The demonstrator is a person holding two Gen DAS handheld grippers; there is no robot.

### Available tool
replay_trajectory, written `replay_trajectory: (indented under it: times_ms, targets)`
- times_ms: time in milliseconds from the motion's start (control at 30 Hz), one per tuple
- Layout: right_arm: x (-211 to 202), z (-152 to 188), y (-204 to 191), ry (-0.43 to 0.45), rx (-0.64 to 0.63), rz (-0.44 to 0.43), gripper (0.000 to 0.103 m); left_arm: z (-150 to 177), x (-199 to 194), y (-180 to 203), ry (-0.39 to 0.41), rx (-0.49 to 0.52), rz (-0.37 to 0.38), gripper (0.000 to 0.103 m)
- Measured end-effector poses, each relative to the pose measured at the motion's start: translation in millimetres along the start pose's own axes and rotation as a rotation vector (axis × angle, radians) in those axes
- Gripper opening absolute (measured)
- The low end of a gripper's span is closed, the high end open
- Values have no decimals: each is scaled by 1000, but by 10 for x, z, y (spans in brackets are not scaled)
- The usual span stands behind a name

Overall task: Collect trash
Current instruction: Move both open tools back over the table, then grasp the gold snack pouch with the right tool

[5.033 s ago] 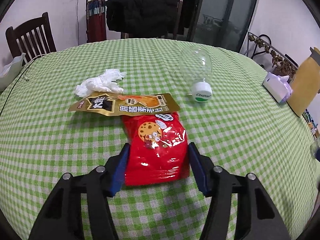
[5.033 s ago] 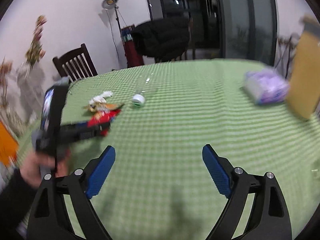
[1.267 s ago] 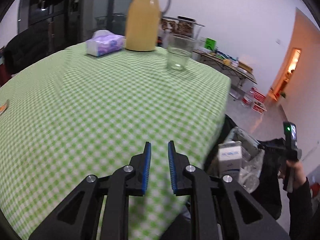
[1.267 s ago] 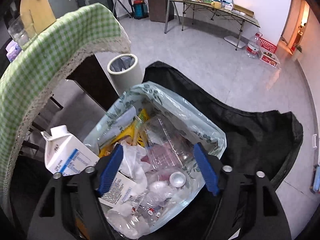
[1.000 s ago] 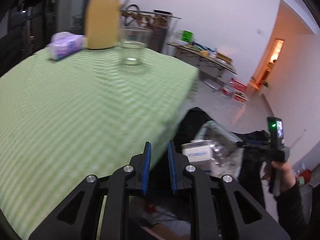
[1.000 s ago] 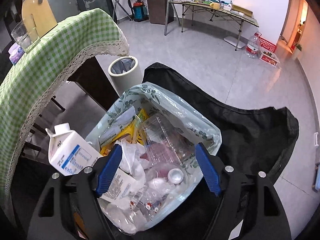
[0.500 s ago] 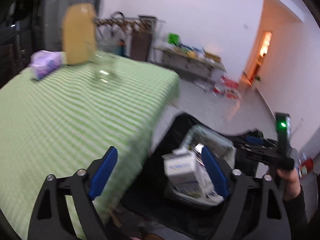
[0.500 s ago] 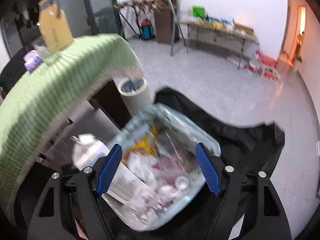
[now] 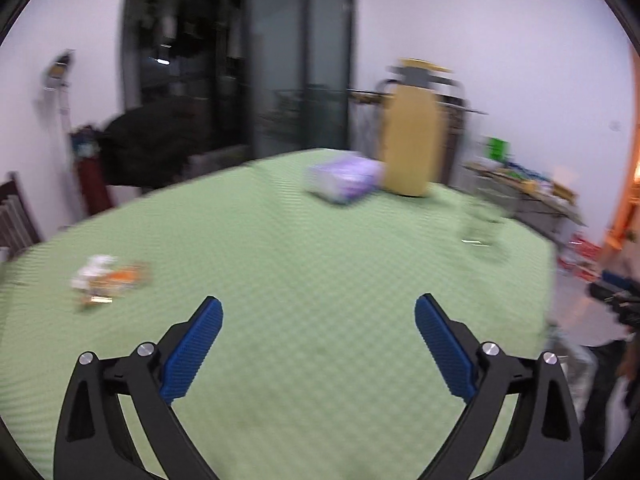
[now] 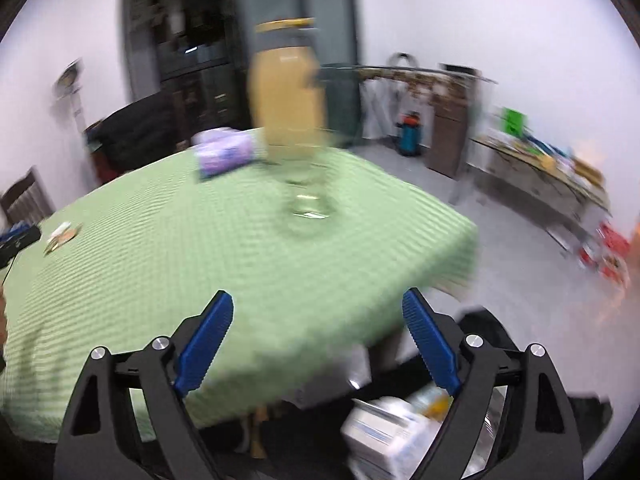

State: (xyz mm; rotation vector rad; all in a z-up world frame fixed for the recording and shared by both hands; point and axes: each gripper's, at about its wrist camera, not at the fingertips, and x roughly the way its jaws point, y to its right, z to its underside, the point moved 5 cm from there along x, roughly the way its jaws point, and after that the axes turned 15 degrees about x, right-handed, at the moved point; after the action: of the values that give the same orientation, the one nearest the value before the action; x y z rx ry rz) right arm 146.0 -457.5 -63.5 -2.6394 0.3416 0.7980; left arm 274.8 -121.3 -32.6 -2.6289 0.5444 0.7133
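A white crumpled tissue and a gold snack wrapper (image 9: 108, 280) lie together on the green checked table (image 9: 320, 264), far left and ahead of my left gripper (image 9: 318, 304). Its jaws are opening wide with nothing between them. From the right wrist the same trash (image 10: 62, 234) is small at the far left of the table. My right gripper (image 10: 317, 297) hangs over the table's near corner, jaws opening and empty. Below it is the trash bag with a white carton (image 10: 384, 428) on the floor. Both views are blurred.
A yellow jug (image 9: 412, 136), a purple tissue pack (image 9: 344, 180) and a clear glass (image 9: 480, 224) stand at the table's far right. The glass (image 10: 308, 196) is straight ahead of the right gripper. A dark chair (image 9: 16, 216) stands left; a cluttered side table (image 10: 540, 172) stands right.
Both views swung up from the trash bag on the floor to the tabletop. The left jaws went from shut to wide apart; the right jaws spread a little more.
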Motion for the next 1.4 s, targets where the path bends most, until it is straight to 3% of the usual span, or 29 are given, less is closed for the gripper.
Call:
replay_trajectory:
  times_ms: [133,367,500,633,700,833,933,1100,1167,1333,1400]
  targets:
    - [238,-39,-869,-35,-155,-96,83,454,67,-987,-141,-81,-192,95]
    - [683,121,-2434,-101,-383,-280,83,1207,40,-2269,-258,-348,-271,95]
    - [986,450,-3342,-198,-537,-393,83,1438,71,-2589,-230,-391,-287,95]
    - [1369,678,-4030,-273,-631,-384,83,1699,127,-2747,-255,-510,-279,95]
    - [1554,746,-4285,-323,-617,-398,83,1745,157,-2787,-255,-579,-228,95]
    - [2038,689,-4698,-402,-507,-408,83,1836,106,-2852,-248,-682,-216,95]
    - [2320,620,-4875,-425,-457,-384,82,1929,144,-2826,-298,-723,-167,95]
    - [2596,635,-5182,-463,-452,-364,67,1882,81,-2784,-273,-743,-148,95]
    - [2641,624,-5264,-425,-462,-354,65,1854,62,-2752,-266,-736,-144,95]
    - [2574,695,-5381,-392,-492,-367,30,1808,61,-2629,-271,-743,-77,95]
    - [2583,726,-5426,-384,-509,-360,10,1792,67,-2575,-275,-749,-53,95]
